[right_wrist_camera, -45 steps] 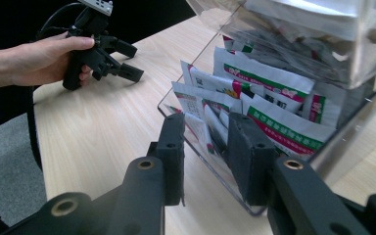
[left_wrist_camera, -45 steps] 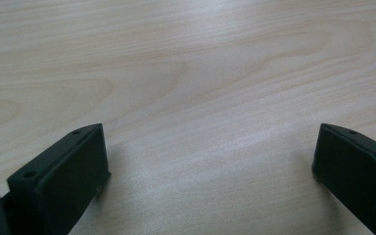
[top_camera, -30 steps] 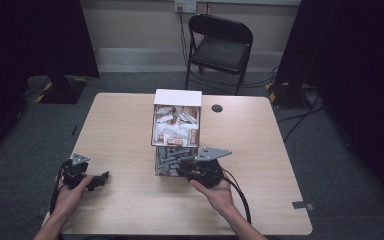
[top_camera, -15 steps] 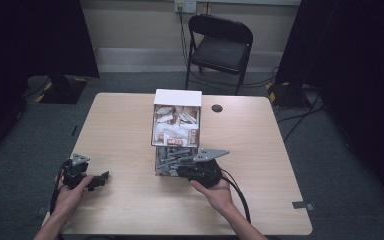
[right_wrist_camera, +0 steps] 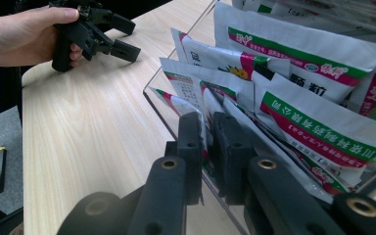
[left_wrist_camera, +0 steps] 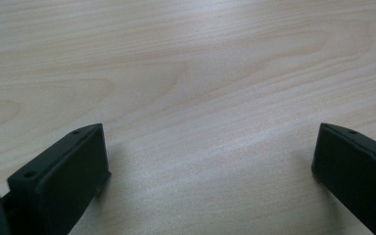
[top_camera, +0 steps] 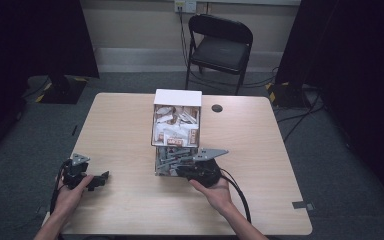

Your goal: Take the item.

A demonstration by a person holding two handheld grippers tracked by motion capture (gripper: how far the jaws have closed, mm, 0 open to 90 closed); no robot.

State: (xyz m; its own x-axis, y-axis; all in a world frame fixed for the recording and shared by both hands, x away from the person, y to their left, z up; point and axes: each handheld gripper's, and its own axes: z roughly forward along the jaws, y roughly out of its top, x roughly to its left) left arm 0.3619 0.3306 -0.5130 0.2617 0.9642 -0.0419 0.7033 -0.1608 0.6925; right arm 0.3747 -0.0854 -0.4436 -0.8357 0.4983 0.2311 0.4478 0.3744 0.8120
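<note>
The table (top_camera: 120, 125) carries one clear box (right_wrist_camera: 162, 110) at its middle, crammed with white sachets too crowded to count. My right gripper (right_wrist_camera: 209, 131) is at the box's near wall; its jaws have just been closing and now pinch one sachet (right_wrist_camera: 204, 105) between them, inside the box. My left gripper (left_wrist_camera: 210, 161) rests apart at the table's left, jaws wide with only bare wood between them.

light: dim room, brighter tabletop | shadows: soft under jaws | blur: near jaws soft
</note>
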